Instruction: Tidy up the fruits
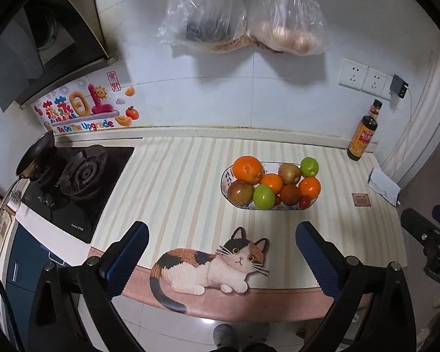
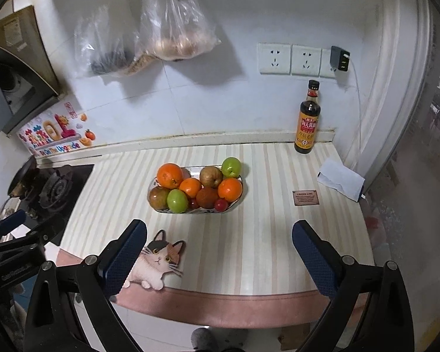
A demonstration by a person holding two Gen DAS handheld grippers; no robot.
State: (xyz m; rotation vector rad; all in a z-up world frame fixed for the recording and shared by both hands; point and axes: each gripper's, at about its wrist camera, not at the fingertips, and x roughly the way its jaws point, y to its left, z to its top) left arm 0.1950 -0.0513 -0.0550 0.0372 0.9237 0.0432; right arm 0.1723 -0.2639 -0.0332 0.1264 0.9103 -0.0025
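I am holding my left gripper (image 1: 221,252) above the near edge of the striped mat (image 1: 173,187), its jaws spread wide with nothing between them. My right gripper (image 2: 220,253) is hovering likewise, jaws parted and gripping nothing. The fruit bowl (image 1: 225,176) is sitting on the mat at about one o'clock from my left gripper and eleven o'clock from my right, well apart from both. It is carrying oranges (image 1: 247,169), green apples (image 1: 263,197), a brownish pear (image 1: 289,173) and small red fruits (image 1: 304,202), all heaped and touching. A soy sauce bottle (image 2: 308,123) is standing upright at the wall, at one o'clock from my right gripper.
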